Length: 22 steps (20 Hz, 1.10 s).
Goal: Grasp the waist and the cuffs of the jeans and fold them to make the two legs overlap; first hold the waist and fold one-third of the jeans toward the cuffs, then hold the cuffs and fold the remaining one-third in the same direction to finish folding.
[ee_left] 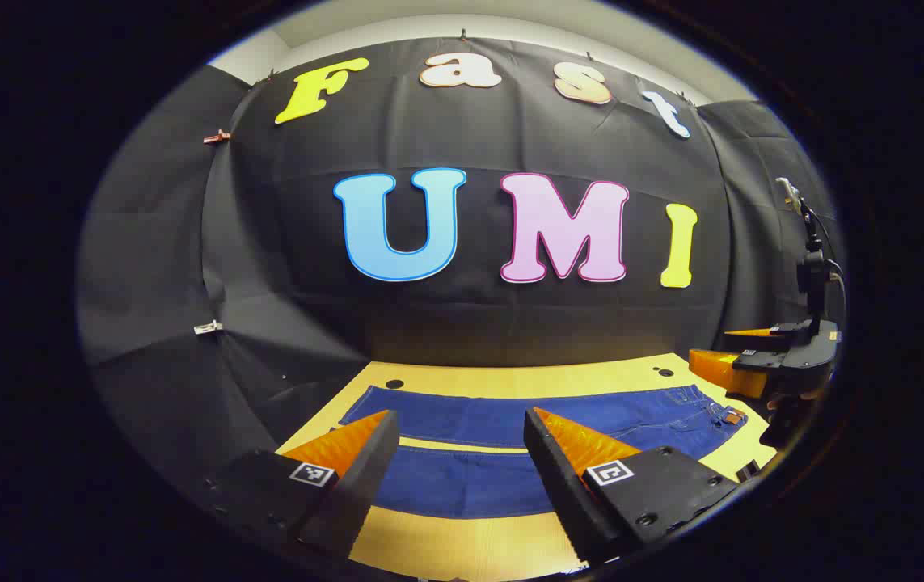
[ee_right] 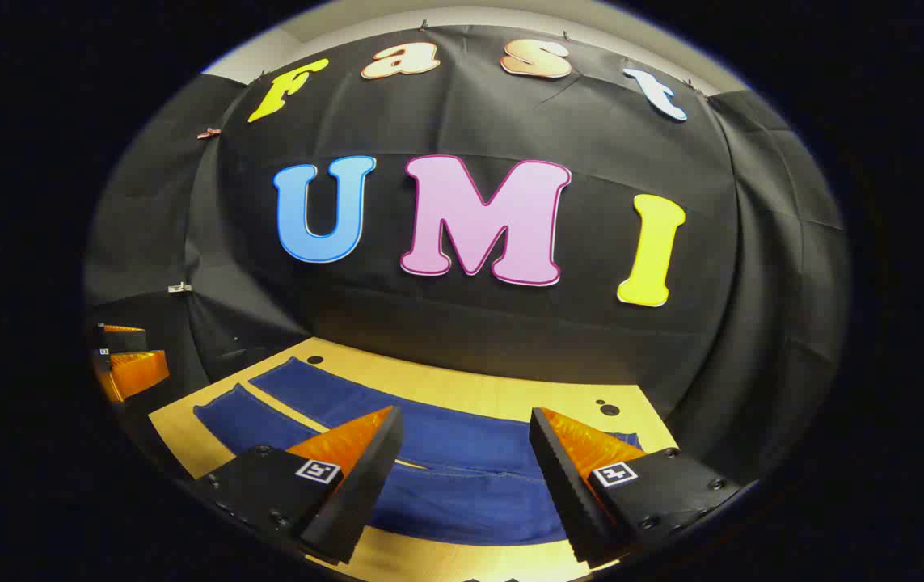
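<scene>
Dark blue jeans (ee_left: 502, 440) lie flat on the wooden table (ee_left: 510, 378), their two legs side by side with a thin strip of table between them. The waist with its button (ee_left: 727, 416) is at the right in the left gripper view; the cuffs end at the left. My left gripper (ee_left: 462, 440) hovers open above the legs, holding nothing. In the right gripper view the jeans (ee_right: 462, 461) spread under my right gripper (ee_right: 466, 453), which is open and empty above the cloth. The right gripper (ee_left: 740, 356) also shows at the far right of the left gripper view, above the waist.
Small dark holes (ee_left: 394, 384) mark the table's far corners. The black booth wall (ee_left: 462, 307) rises just behind the table's far edge. A camera stand (ee_left: 811, 267) is at the right. My left gripper (ee_right: 126, 360) appears at the left edge of the right gripper view.
</scene>
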Available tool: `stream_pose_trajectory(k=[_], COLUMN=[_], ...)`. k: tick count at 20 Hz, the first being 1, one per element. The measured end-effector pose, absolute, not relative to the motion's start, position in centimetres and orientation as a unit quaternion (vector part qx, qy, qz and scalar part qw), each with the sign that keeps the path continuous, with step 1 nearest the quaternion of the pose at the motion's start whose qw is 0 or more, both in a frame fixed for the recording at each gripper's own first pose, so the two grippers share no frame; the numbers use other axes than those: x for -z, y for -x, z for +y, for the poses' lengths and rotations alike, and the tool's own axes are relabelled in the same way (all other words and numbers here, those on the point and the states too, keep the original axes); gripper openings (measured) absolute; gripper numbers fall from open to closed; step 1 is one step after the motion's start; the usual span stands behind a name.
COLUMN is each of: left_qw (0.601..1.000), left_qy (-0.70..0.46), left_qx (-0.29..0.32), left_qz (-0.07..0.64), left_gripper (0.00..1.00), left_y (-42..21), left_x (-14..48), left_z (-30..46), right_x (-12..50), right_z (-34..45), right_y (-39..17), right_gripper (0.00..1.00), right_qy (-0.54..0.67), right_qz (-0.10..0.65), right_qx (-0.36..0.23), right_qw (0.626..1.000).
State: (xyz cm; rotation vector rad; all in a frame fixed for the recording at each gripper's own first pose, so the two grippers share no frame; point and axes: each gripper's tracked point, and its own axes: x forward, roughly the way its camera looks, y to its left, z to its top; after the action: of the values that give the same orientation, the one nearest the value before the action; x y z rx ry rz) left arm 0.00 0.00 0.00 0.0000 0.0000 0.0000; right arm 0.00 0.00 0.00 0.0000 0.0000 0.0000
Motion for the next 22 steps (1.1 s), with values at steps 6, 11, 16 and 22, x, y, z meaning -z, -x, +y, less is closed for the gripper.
stream_pose_trajectory(k=[6, 11, 16, 22], left_qw=[0.999, 0.997, 0.995, 0.993], left_qy=[-0.008, -0.017, -0.029, -0.064], left_qx=[0.040, 0.073, 0.099, 0.096], left_qz=[-0.007, -0.003, -0.002, 0.005], left_gripper=[0.98, 0.98, 0.98, 0.96], left_y=[-1.6, -3.1, -4.2, -5.5], left_x=[-0.5, -0.6, -0.4, 0.8], left_z=[-1.8, -3.4, -3.7, -1.2], right_x=[-0.9, -0.2, 1.0, 3.7], right_z=[-1.7, -3.0, -4.1, -5.8], right_y=[0.5, 1.7, 3.3, 3.8], right_gripper=[0.96, 0.96, 0.96, 0.96], right_qy=[-0.023, -0.030, -0.034, -0.032], right_qz=[-0.018, -0.021, -0.013, 0.030], right_qx=[0.034, 0.055, 0.081, 0.099], right_qw=[0.999, 0.998, 0.996, 0.994])
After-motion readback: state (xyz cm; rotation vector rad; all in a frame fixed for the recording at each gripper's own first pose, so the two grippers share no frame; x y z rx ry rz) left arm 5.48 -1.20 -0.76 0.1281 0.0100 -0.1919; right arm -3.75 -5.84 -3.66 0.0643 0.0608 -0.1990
